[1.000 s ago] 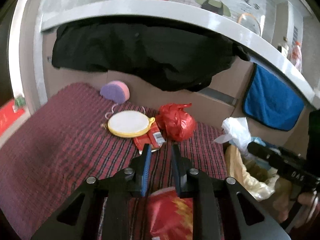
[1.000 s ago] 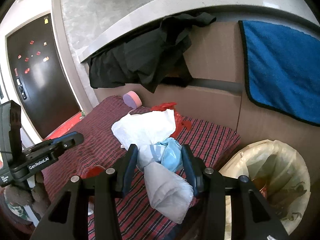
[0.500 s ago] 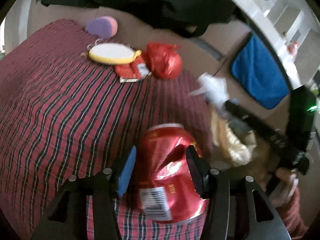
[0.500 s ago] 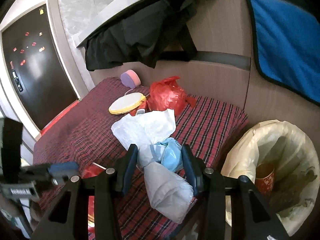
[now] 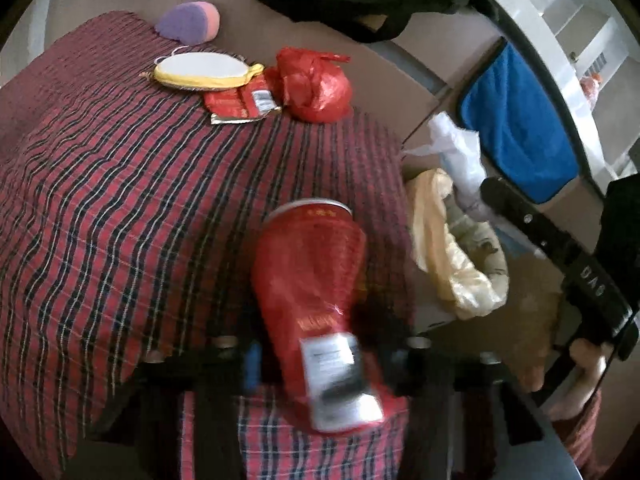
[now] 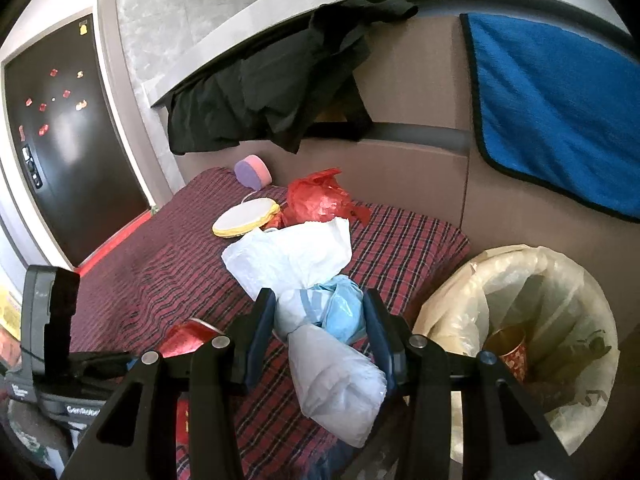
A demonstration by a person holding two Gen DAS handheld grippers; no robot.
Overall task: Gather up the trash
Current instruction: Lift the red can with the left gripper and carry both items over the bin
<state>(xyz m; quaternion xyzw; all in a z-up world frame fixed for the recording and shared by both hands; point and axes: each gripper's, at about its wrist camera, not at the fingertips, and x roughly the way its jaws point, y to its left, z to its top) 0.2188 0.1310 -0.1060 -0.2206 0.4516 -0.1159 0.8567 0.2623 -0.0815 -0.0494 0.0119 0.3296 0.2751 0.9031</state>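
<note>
A crushed red can (image 5: 308, 280) lies on the red plaid cloth (image 5: 120, 200), and it shows in the right wrist view too (image 6: 188, 336). My left gripper (image 5: 324, 356) is blurred and straddles the can's near end. Its jaws are closing, and a thin gap still shows beside the blue left pad (image 5: 252, 360). My right gripper (image 6: 320, 312) is shut on a knotted white and blue plastic bag (image 6: 320, 280), held over the cloth's edge just left of the lined bin (image 6: 560, 280). A red cup lies inside the bin.
At the far side of the cloth lie a red plastic bag (image 5: 316, 88), a red wrapper (image 5: 240, 102), a round white and yellow pad (image 5: 200, 70) and a purple sponge (image 5: 188, 24). A black garment (image 6: 280, 88) and a blue towel (image 6: 560, 112) hang behind.
My left gripper sank and tipped down over the can, spread wide around it, and now stands narrower. My right gripper drifted slightly with the bag still held.
</note>
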